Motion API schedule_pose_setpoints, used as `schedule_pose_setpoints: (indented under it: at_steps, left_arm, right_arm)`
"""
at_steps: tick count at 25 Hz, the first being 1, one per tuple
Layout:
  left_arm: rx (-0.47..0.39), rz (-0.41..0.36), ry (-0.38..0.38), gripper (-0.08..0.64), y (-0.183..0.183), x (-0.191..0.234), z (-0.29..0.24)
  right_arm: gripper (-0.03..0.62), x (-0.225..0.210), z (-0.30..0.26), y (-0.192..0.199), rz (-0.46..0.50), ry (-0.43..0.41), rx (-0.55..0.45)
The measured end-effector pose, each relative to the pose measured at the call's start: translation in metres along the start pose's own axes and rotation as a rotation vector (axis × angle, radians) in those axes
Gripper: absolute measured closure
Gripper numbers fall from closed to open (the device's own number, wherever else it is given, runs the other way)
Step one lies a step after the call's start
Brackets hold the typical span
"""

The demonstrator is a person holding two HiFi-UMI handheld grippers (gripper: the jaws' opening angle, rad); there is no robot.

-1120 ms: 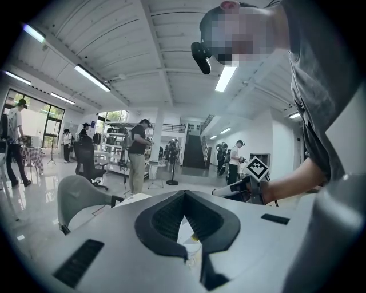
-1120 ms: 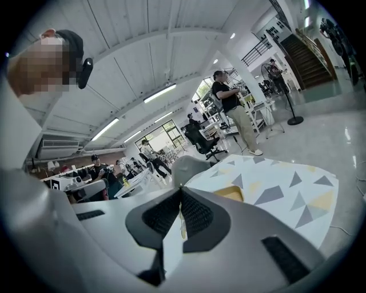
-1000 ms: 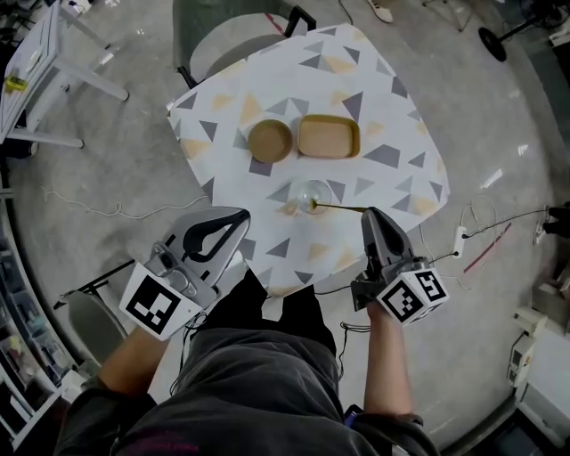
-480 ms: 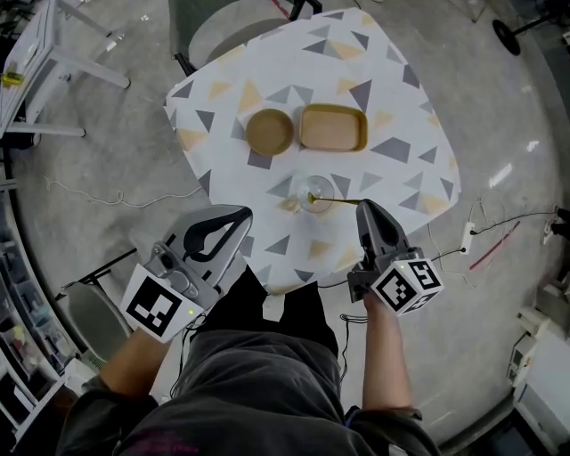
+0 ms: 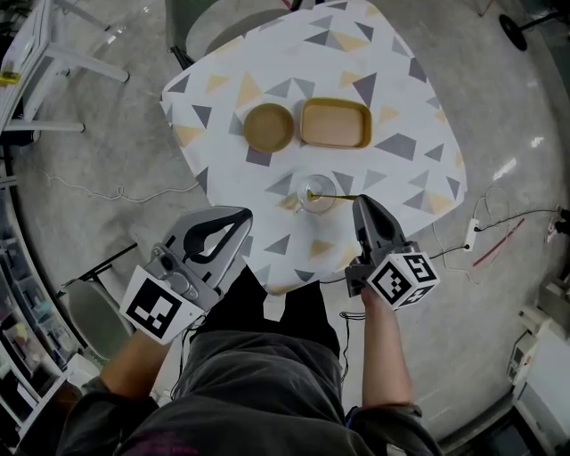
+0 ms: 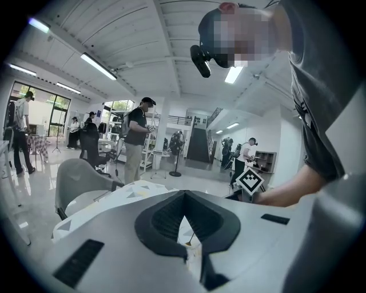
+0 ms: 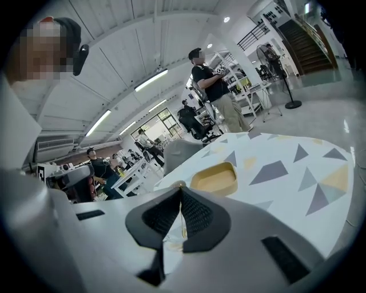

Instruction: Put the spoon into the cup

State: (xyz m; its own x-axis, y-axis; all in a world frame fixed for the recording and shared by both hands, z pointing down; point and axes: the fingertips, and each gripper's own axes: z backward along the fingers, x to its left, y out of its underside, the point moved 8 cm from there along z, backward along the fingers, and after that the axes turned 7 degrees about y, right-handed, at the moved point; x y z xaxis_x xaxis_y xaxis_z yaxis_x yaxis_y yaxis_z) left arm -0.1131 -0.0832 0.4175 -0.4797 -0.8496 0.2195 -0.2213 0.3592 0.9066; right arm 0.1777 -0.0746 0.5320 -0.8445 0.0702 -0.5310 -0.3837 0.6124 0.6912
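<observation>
A clear glass cup (image 5: pixel 317 193) stands near the front of the patterned table (image 5: pixel 392 80). A thin gold spoon (image 5: pixel 331 195) lies almost level, its bowl end inside the cup and its handle running right. My right gripper (image 5: pixel 359 200) is shut on that handle just right of the cup. In the right gripper view the gold handle (image 7: pixel 183 228) shows between the closed jaws of the right gripper (image 7: pixel 181 189). My left gripper (image 5: pixel 240 214) is shut and holds nothing, at the table's front left edge. Through the left gripper (image 6: pixel 183 194), the spoon (image 6: pixel 190 239) shows.
A round brown bowl (image 5: pixel 269 126) and a tan rectangular tray (image 5: pixel 335 123) sit side by side behind the cup. A grey chair (image 5: pixel 214 22) stands at the far side of the table. Cables (image 5: pixel 485 233) lie on the floor to the right. People stand in the background.
The right gripper has carried the spoon a little to the left, so its bowl end has gone from the cup's rim to inside the cup. The left gripper has stayed put.
</observation>
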Motion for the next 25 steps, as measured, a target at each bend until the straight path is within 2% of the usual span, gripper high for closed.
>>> schedule_pose_setpoints:
  at_steps: [12, 25]
  left_arm:
    - [0.019, 0.016, 0.005, 0.545, 0.006, 0.007, -0.007]
    - [0.027, 0.041, 0.011, 0.545, 0.003, 0.013, -0.012]
  right_arm:
    - [0.569, -0.010, -0.020, 0.016, -0.013, 0.017, 0.043]
    - [0.569, -0.011, -0.030, 0.015, -0.009, 0.038, 0.080]
